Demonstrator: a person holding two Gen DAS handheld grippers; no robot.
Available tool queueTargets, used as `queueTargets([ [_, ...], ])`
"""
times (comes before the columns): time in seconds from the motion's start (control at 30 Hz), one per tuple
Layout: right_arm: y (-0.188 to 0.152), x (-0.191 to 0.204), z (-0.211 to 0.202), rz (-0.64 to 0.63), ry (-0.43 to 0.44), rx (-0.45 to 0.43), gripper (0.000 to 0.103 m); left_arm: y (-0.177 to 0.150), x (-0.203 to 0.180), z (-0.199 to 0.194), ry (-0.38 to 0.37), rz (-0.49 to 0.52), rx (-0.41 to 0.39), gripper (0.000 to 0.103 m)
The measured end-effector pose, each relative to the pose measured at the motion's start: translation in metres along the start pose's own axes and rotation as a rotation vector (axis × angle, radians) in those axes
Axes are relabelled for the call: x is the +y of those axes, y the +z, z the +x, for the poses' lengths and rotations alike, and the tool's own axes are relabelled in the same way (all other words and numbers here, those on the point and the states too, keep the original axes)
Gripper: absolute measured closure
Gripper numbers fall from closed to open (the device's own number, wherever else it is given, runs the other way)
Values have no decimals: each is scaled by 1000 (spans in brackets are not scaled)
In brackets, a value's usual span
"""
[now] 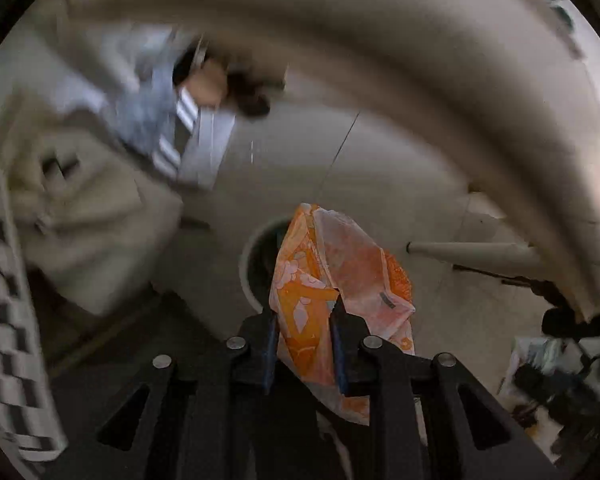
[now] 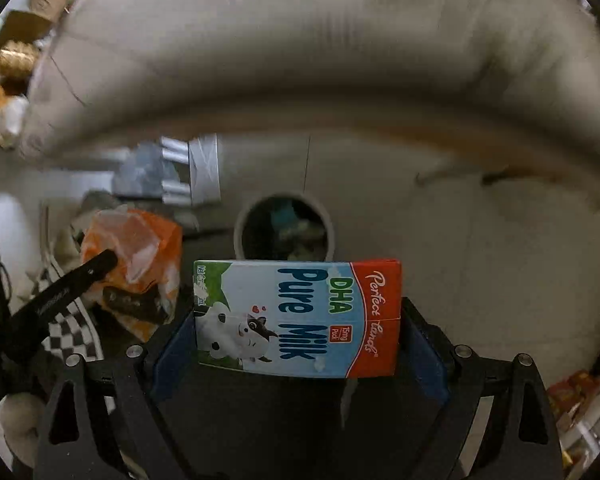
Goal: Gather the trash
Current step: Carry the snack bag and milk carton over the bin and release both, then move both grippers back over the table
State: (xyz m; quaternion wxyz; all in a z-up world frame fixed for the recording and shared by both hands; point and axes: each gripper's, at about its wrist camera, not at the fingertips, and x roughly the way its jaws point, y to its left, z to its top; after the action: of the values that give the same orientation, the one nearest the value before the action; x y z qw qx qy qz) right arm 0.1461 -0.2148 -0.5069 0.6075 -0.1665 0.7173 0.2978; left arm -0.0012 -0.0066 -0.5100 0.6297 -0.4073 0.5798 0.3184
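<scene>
A milk carton (image 2: pixel 298 318) is clamped crosswise in the right gripper (image 2: pixel 298 320), its long axis spanning the jaws. The bin (image 2: pixel 242 236) is seen straight ahead. An orange wrapper (image 1: pixel 332 280) is pinched narrowly by the left gripper (image 1: pixel 303 312), the bin directly behind it.

Both cameras ride just behind their own fingers and look forward and down at the pale floor (image 2: pixel 480 240), with a beige couch edge (image 2: pixel 300 60) arching across the far part of each view. The left wrist view sits close over the orange wrapper (image 1: pixel 332 280), which hides most of the round bin (image 1: pixel 256 264) beyond it. The right wrist view looks over the milk carton (image 2: pixel 300 316) straight into that same bin (image 2: pixel 284 224) (seen more fully here), and also catches the left gripper (image 2: pixel 100 262) with its wrapper (image 2: pixel 140 256) at near left.
</scene>
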Motion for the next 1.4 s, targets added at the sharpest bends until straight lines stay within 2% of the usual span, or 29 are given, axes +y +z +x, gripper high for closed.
queueTargets([
  [0.07, 1, -12, 51, 3, 17, 33, 9, -3, 13, 47, -24, -55, 25, 81],
  [0.23, 14, -32, 157, 6, 38, 82, 9, -9, 46, 134, -7, -155, 57, 76],
  [0.27, 20, -33, 180, 4, 48, 98, 9, -11, 51, 143, -11, -169, 54, 70],
  [0.33, 24, -32, 214, -6, 65, 112, 9, -14, 63, 167, -16, -201, 48, 51],
  [0.37, 27, -30, 234, -14, 77, 126, 9, -16, 68, 177, -18, -214, 47, 29],
  [0.4, 31, -28, 249, -21, 92, 138, 9, -17, 74, 186, -19, -229, 48, 12],
  [0.43, 33, -27, 265, -32, 114, 145, 9, -19, 78, 192, -18, -240, 46, 9],
  [0.53, 40, -21, 294, -70, 127, 135, 8, -24, 87, 202, 8, -257, 32, 9],
  [0.57, 41, -18, 299, -72, 132, 136, 1, -27, 90, 202, 33, -259, 16, 9],
  [0.6, 42, -17, 303, -71, 145, 135, 0, -30, 93, 203, 70, -258, 4, 9],
  [0.67, 45, -11, 306, -91, 125, 128, 0, -35, 96, 202, 158, -239, -5, 9],
  [0.73, 44, -4, 301, -132, 80, 115, 0, -40, 99, 199, 192, -228, -4, 9],
  [0.8, 42, 2, 291, -178, 19, 94, 0, -46, 101, 194, 206, -213, 1, 9],
  [0.93, 35, 18, 260, -278, -155, 52, 0, -53, 91, 166, 231, -172, -6, 9],
  [1.0, 32, 26, 243, -299, -204, 45, 0, -58, 82, 148, 234, -143, -6, 9],
  [1.2, 15, 40, 163, -286, -254, 12, 0, -65, 58, 89, 233, -45, 12, 9],
  [1.4, -2, 57, 73, -263, -228, -31, 0, -68, 49, 15, 229, 0, -11, 9],
])
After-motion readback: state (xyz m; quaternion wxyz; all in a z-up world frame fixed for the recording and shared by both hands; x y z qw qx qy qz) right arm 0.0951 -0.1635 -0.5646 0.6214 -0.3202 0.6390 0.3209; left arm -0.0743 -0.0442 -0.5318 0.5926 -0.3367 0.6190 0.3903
